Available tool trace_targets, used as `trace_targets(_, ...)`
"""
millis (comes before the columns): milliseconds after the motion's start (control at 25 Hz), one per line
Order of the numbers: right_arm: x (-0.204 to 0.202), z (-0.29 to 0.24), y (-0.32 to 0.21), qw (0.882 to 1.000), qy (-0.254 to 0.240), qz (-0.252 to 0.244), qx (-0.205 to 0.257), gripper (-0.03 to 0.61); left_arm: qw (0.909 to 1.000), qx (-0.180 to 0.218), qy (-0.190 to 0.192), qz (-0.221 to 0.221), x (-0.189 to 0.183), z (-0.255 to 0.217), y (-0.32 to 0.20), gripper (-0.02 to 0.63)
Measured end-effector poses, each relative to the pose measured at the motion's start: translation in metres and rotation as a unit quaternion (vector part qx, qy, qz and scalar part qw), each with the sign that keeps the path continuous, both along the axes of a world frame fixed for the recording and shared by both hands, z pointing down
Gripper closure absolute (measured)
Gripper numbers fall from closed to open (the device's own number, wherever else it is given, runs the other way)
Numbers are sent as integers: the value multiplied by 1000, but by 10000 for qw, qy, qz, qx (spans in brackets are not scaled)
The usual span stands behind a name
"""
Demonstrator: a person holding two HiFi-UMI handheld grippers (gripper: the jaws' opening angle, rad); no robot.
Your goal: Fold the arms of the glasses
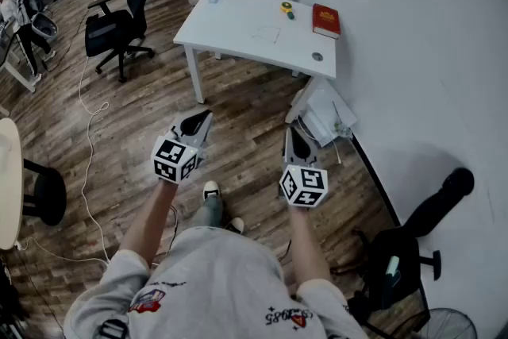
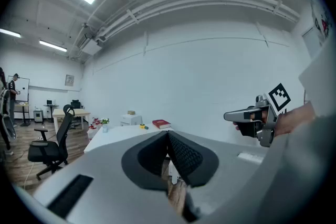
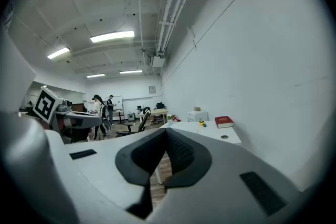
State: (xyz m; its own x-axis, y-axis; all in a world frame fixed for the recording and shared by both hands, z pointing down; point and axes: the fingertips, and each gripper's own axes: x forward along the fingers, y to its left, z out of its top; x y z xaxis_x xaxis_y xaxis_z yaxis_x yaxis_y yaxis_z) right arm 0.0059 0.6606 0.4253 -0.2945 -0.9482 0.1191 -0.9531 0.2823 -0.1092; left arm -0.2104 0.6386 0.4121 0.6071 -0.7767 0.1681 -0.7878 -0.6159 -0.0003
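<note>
1. Stance: person stands on the wood floor (image 1: 119, 123), well apart from the white table (image 1: 238, 20), which lies at 12 o'clock in the head view
2. Left gripper (image 1: 206, 117): jaws closed pad to pad, nothing between them, aimed toward 12 o'clock, near level
3. Right gripper (image 1: 291, 131): jaws likewise closed and empty, same aim
4. Glasses: not made out for certain; a faint outline (image 1: 267, 33) near the table's middle may be them, too small to tell; red book (image 1: 326, 20) sits at its 3 o'clock, by the wall-side edge
5. Handling, judged: light, thin frame, frail hinges, slick lenses; likely to skate on the smooth top when pushed
6. Hold, judged: one gripper pinches the frame front at the bridge, off the lenses; the other nudges each arm inward near mid-length, gently
7. Step, judged: folding not begun; approach to the table comes first
</note>
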Motion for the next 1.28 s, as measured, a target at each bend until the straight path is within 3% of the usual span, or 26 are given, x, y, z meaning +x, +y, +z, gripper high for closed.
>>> trace_targets(280, 5, 2, 6, 9997, -205, -66, 102, 572, 9993, -314, 61, -170, -4, 14, 3, 607)
trace_targets(440, 6, 17, 8, 9991, -282, -315, -60, 508, 9992, -250, 185, -247, -3, 16, 6, 590)
trace_targets(560, 9, 29, 5, 9991, -208, -321, -161, 405, 9987, -326, 309, -239, 0, 23, 5, 395)
trace_targets(640, 13, 35, 1, 9993, -188, -246, -202, 315, 9985, -385, 315, -237, 3, 30, 3, 343)
trace_targets(720, 17, 39, -5, 9994, -165, -193, -247, 279, 9982, -450, 341, -224, 6, 34, -3, 307)
trace_targets(1000, 22, 47, -50, 9991, -220, -222, -300, 267, 9979, -445, 421, -226, 16, 40, -45, 293)
trace_targets(1280, 20, 52, -125, 9984, -252, -203, -469, 272, 9970, -577, 491, -130, 23, 48, -131, 293)
